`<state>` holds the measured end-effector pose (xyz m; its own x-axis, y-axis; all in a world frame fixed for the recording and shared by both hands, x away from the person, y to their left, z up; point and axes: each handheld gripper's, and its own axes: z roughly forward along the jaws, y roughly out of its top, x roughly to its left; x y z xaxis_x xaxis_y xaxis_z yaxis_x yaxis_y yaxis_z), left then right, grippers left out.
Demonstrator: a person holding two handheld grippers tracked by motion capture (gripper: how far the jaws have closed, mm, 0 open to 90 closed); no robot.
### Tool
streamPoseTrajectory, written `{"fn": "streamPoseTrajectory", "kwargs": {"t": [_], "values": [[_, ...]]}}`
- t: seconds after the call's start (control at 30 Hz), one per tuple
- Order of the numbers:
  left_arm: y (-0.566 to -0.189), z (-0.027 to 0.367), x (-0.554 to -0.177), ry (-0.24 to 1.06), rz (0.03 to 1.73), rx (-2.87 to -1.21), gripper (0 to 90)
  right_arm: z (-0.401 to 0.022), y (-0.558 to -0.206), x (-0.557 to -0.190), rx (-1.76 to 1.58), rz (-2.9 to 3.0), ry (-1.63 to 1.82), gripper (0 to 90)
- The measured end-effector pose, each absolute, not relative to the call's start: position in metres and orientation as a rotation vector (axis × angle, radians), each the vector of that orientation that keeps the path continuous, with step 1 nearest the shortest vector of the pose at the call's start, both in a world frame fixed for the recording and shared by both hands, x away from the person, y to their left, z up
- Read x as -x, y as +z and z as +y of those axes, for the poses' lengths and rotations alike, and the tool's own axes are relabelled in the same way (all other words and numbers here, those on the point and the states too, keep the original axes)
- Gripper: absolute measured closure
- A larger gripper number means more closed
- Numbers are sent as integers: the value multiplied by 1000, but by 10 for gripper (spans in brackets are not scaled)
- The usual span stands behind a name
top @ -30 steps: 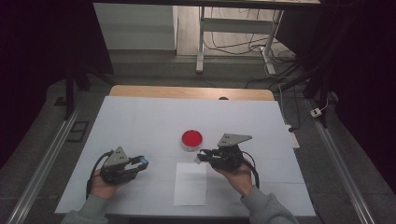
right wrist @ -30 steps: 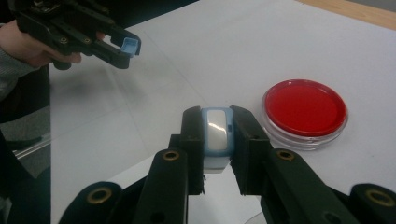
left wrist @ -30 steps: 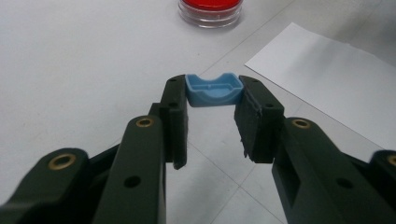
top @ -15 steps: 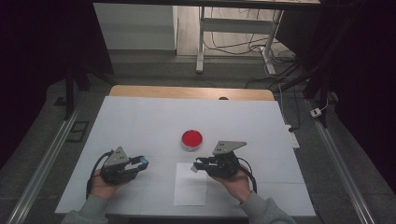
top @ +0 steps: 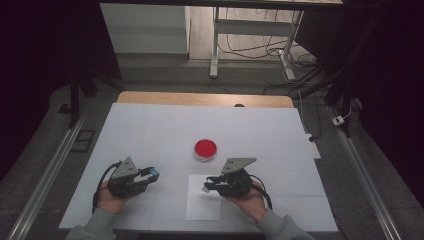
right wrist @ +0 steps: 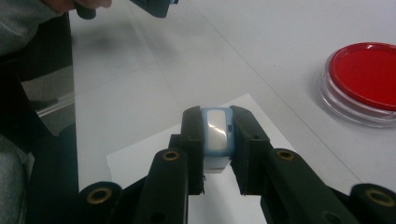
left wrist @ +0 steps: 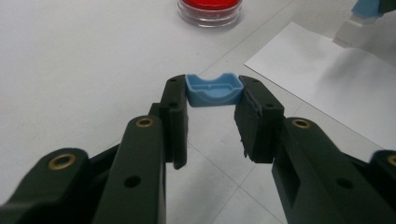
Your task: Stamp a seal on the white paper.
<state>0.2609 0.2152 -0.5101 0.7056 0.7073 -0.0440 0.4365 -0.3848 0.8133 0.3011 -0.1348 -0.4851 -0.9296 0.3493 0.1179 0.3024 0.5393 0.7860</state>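
The left gripper (left wrist: pixel 212 100) fingers clamp a blue cap (left wrist: pixel 214 88). The right gripper (right wrist: pixel 217 135) fingers clamp a blue-and-white stamp (right wrist: pixel 216 136), probably a self-inking one, poised over the white paper sheet (top: pixel 202 207) on the desk (top: pixel 150 130); red ink pad dish (top: pixel 205 149) lies beyond.

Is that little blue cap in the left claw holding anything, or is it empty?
Empty: the blue cap shows a bare hollow, pinched in the left claw.
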Motion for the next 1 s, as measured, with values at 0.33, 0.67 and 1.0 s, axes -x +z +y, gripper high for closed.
{"fn": "streamPoseTrajectory", "kwargs": {"t": [0.33,0.67,1.0], "values": [[-510,215,-261,393,873,-2039,647,-128,-490,-298,-532,2722,1312,754],[-510,215,-261,394,873,-2038,647,-124,-493,-297,-483,2732,1230,754],[-510,215,-261,394,875,-2038,647,-119,-496,-297,-471,2744,1177,754]]}}
